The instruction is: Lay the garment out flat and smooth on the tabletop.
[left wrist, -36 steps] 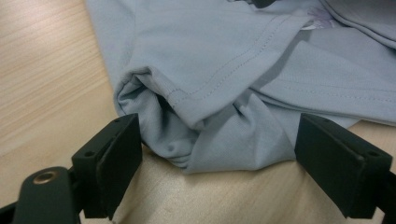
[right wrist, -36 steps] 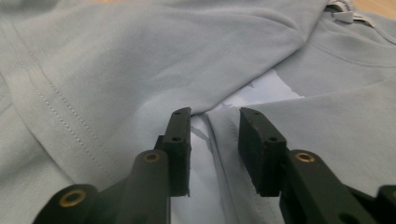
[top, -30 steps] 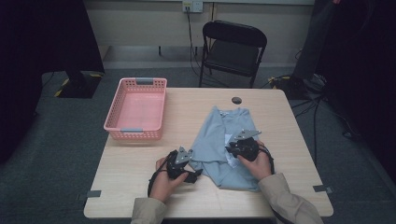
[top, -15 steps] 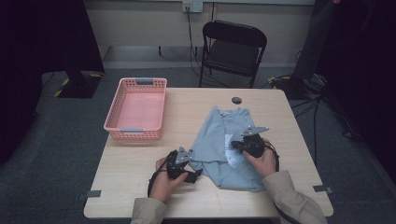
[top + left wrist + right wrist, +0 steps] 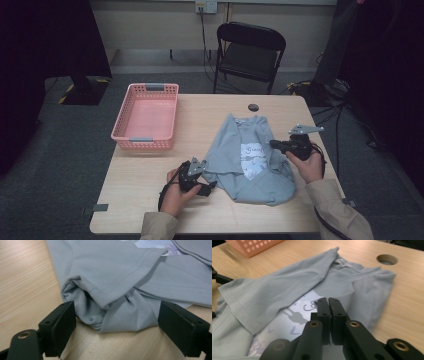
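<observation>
- my left gripper point(image 5: 209, 187) sits at the near left of the table point(image 5: 135, 200), jaws spread wide; in the left gripper view a bunched fold of the grey t-shirt point(image 5: 120, 307) lies between the two pads, and neither pad presses on it.
- my left hand point(image 5: 175, 192) rests on the wood, just beside the shirt's near-left edge.
- the grey t-shirt point(image 5: 250, 165) lies crumpled on the right half of the table, its left side folded in over the white print point(image 5: 253, 155); the collar end points away from me.
- my right gripper point(image 5: 276, 145) hangs above the shirt's right side, jaws pointing left across the cloth. in the right gripper view the two pads point(image 5: 323, 315) meet face to face with nothing between them; they have just been closing, and the shirt point(image 5: 287, 290) lies loose below them.
- my right hand point(image 5: 307, 165) is over the table's right edge area, sleeve trailing back to me.
- farther out: pink basket point(image 5: 146, 117) at the far left of the table, well apart from the shirt.
- a round hole point(image 5: 253, 107) in the tabletop, just beyond the collar.
- a black folding chair point(image 5: 248, 55) stands behind the table.
</observation>
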`<action>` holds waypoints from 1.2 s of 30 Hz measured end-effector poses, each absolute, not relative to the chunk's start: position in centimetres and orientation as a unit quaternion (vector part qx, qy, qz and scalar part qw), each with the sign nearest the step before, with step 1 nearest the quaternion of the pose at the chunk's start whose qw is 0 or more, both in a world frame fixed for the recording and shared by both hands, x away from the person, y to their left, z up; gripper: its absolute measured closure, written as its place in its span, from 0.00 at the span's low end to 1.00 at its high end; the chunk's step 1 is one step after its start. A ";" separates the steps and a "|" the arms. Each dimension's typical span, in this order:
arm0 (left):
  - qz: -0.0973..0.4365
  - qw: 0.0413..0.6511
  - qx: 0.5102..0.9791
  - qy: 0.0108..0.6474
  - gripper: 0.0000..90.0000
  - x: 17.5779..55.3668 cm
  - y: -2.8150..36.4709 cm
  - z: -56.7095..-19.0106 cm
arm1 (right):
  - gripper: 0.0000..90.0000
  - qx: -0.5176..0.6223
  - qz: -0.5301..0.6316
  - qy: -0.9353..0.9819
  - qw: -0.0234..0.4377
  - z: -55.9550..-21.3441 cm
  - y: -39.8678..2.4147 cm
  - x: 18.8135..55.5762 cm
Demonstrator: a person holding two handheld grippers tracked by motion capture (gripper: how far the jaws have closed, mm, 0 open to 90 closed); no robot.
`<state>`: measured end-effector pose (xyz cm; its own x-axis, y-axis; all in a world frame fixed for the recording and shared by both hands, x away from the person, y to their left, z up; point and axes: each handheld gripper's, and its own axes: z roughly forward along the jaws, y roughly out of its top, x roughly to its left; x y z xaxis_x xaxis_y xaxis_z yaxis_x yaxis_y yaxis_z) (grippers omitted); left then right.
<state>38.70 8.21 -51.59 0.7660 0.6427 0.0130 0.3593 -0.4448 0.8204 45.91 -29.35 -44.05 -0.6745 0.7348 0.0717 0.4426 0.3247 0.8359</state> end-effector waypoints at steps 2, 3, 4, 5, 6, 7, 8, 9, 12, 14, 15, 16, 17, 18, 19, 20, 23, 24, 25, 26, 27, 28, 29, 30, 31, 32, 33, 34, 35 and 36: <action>0.164 0.433 0.834 0.300 0.16 38.7 8.2 -51.6 | 0.98 0.373 0.450 0.794 0.167 -43.6 -30.2 46.0; 0.164 0.433 0.834 0.300 0.16 38.7 8.2 -51.6 | 0.98 0.375 0.450 0.793 0.170 -43.3 -30.6 46.0; 0.164 0.433 0.834 0.300 0.16 38.7 8.2 -51.6 | 0.98 0.377 0.450 0.791 0.172 -43.2 -31.0 46.1; 0.164 0.433 0.834 0.300 0.16 38.7 8.2 -51.6 | 0.98 0.380 0.451 0.789 0.172 -43.0 -31.5 46.1; 0.164 0.433 0.834 0.300 0.16 38.7 8.2 -51.6 | 0.98 0.380 0.451 0.788 0.176 -42.9 -31.7 46.2; 0.164 0.433 0.834 0.300 0.16 38.7 8.2 -51.6 | 0.98 0.380 0.450 0.787 0.183 -42.7 -32.2 46.2; 0.164 0.433 0.834 0.300 0.16 38.7 8.2 -51.6 | 0.98 0.381 0.450 0.786 0.185 -42.6 -32.5 46.2; 0.164 0.433 0.834 0.300 0.16 38.7 8.2 -51.6 | 0.98 0.385 0.452 0.783 0.187 -42.5 -33.0 46.3; 0.164 0.433 0.834 0.300 0.16 38.7 8.2 -51.6 | 0.98 0.394 0.457 0.774 0.190 -42.4 -34.1 46.5; 0.164 0.433 0.834 0.300 0.16 38.7 8.2 -51.6 | 0.98 0.402 0.458 0.769 0.191 -42.5 -34.7 46.6; 0.164 0.433 0.834 0.301 0.16 38.7 8.2 -51.6 | 0.98 0.403 0.459 0.768 0.192 -42.5 -34.9 46.6; 0.164 0.433 0.834 0.301 0.16 38.7 8.2 -51.6 | 0.98 0.405 0.461 0.766 0.192 -42.5 -35.2 46.6; 0.164 0.433 0.834 0.300 0.16 38.7 8.2 -51.6 | 0.98 0.406 0.461 0.765 0.194 -42.5 -35.3 46.6; 0.164 0.433 0.834 0.300 0.16 38.7 8.2 -51.6 | 0.98 0.408 0.460 0.764 0.196 -42.5 -35.6 46.5; 0.164 0.433 0.834 0.300 0.16 38.7 8.2 -51.6 | 0.98 0.409 0.460 0.763 0.199 -42.5 -35.8 46.5; 0.164 0.433 0.834 0.300 0.16 38.7 8.2 -51.6 | 0.98 0.411 0.460 0.761 0.199 -42.5 -36.0 46.5; 0.164 0.433 0.834 0.300 0.16 38.7 8.2 -51.6 | 0.98 0.420 0.462 0.754 0.202 -42.5 -36.9 46.5; 0.164 0.433 0.834 0.300 0.16 38.7 8.2 -51.6 | 0.98 0.421 0.463 0.753 0.203 -42.5 -37.1 46.5; 0.164 0.433 0.834 0.300 0.16 38.7 8.2 -51.6 | 0.98 0.422 0.461 0.754 0.203 -42.5 -37.3 46.5; 0.164 0.433 0.834 0.300 0.16 38.7 8.2 -51.6 | 0.98 0.422 0.461 0.754 0.203 -42.5 -37.3 46.5; 0.164 0.433 0.834 0.300 0.16 38.7 8.2 -51.6 | 0.98 0.423 0.460 0.754 0.203 -42.5 -37.5 46.5; 0.164 0.433 0.834 0.300 0.16 38.7 8.2 -51.6 | 0.98 0.424 0.459 0.754 0.205 -42.5 -37.7 46.4; 0.164 0.433 0.834 0.300 0.16 38.7 8.2 -51.6 | 0.98 0.426 0.458 0.753 0.206 -42.5 -38.0 46.4; 0.164 0.433 0.834 0.300 0.16 38.7 8.2 -51.6 | 0.98 0.428 0.457 0.752 0.208 -42.5 -38.2 46.4; 0.164 0.432 0.834 0.300 0.16 38.7 8.2 -51.6 | 0.98 0.430 0.455 0.751 0.209 -42.5 -38.4 46.4; 0.164 0.433 0.834 0.300 0.16 38.7 8.2 -51.6 | 0.98 0.432 0.455 0.750 0.210 -42.5 -38.7 46.4; 0.164 0.433 0.834 0.300 0.16 38.7 8.2 -51.6 | 0.98 0.435 0.453 0.749 0.211 -42.5 -38.9 46.4; 0.164 0.433 0.834 0.301 0.16 38.7 8.2 -51.6 | 0.98 0.437 0.453 0.748 0.212 -42.6 -39.2 46.4; 0.164 0.432 0.834 0.301 0.16 38.7 8.2 -51.6 | 0.98 0.440 0.452 0.747 0.212 -42.6 -39.4 46.4; 0.165 0.431 0.834 0.302 0.16 38.7 8.1 -51.6 | 0.98 0.441 0.449 0.747 0.213 -42.7 -39.7 46.4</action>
